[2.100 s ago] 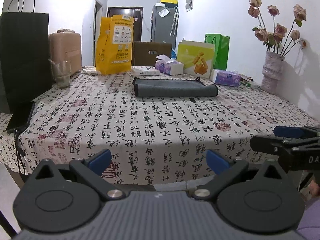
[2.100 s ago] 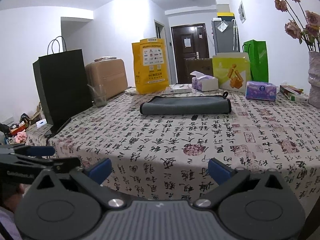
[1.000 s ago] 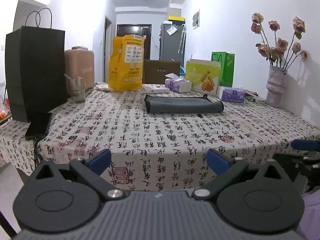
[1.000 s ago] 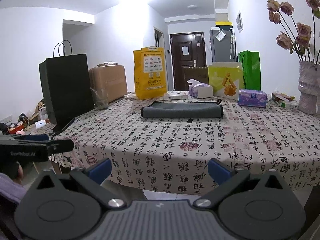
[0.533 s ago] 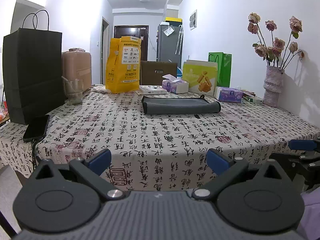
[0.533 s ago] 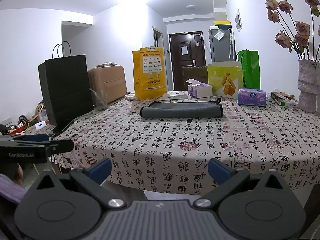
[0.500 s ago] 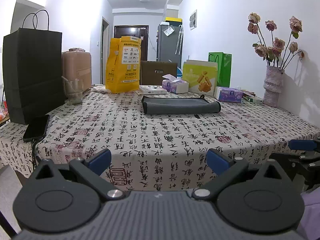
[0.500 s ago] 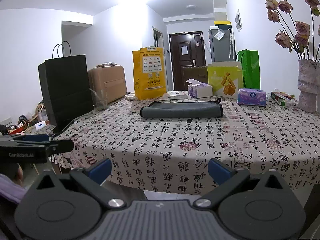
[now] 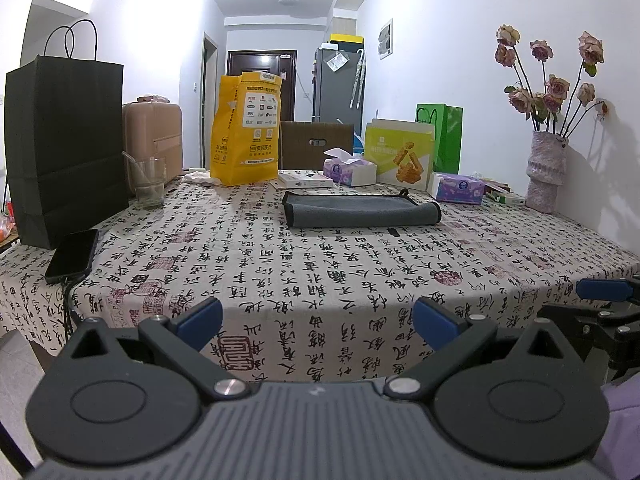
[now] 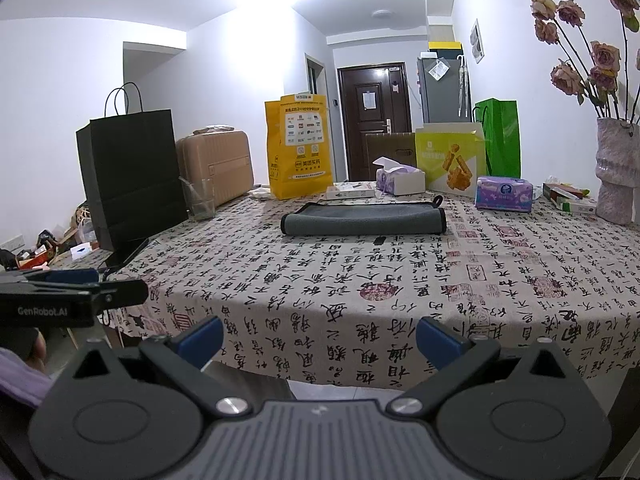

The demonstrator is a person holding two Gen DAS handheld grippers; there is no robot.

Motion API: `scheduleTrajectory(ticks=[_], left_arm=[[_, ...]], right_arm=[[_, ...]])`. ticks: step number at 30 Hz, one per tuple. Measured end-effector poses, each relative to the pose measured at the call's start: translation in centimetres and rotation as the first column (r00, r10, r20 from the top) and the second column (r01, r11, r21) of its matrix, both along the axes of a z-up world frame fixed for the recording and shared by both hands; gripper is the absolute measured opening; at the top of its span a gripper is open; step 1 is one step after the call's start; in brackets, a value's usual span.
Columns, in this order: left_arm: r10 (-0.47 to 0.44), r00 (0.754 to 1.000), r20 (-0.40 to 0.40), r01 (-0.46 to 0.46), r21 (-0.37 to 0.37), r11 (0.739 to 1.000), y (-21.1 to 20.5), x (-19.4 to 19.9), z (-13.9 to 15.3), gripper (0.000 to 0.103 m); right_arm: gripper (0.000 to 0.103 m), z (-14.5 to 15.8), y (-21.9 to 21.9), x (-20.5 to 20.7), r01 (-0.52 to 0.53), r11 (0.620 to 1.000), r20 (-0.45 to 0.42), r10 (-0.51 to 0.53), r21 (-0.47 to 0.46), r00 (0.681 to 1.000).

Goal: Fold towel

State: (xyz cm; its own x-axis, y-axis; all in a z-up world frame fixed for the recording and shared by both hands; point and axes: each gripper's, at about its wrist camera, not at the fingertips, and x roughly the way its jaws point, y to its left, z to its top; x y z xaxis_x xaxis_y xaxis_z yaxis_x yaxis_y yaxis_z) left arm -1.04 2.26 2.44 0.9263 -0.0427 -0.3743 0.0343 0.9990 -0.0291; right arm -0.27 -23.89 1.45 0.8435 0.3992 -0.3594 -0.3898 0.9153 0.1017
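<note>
A grey towel [image 9: 362, 211] lies folded into a long flat strip on the far half of the table; it also shows in the right wrist view [image 10: 363, 219]. My left gripper [image 9: 318, 320] is open and empty, held off the table's near edge, far from the towel. My right gripper [image 10: 319, 338] is open and empty, also off the near edge. Each gripper shows at the side of the other's view: the right one [image 9: 604, 300] and the left one [image 10: 76, 292].
The table [image 9: 304, 276] has a calligraphy-print cloth. At its left stand a black paper bag [image 9: 64, 148], a phone [image 9: 72, 256] and a glass [image 9: 149, 182]. At the back are a yellow bag [image 9: 246, 128], tissue boxes [image 9: 350, 170] and a vase of roses [image 9: 546, 172].
Both grippers have drawn back and down from the table, so the towel looks farther away. The towel has not moved. Both grippers stay open.
</note>
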Motion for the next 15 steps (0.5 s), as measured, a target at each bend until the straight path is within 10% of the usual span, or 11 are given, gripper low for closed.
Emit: scheduleTrajectory(ticks=[15], left_arm=[[-0.001, 1.0, -0.003, 0.001, 0.0, 1.0, -0.12, -0.01, -0.16, 0.103]], right_arm=[[0.103, -0.14, -0.01, -0.01, 0.002, 1.0, 0.0, -0.002, 0.001, 1.0]])
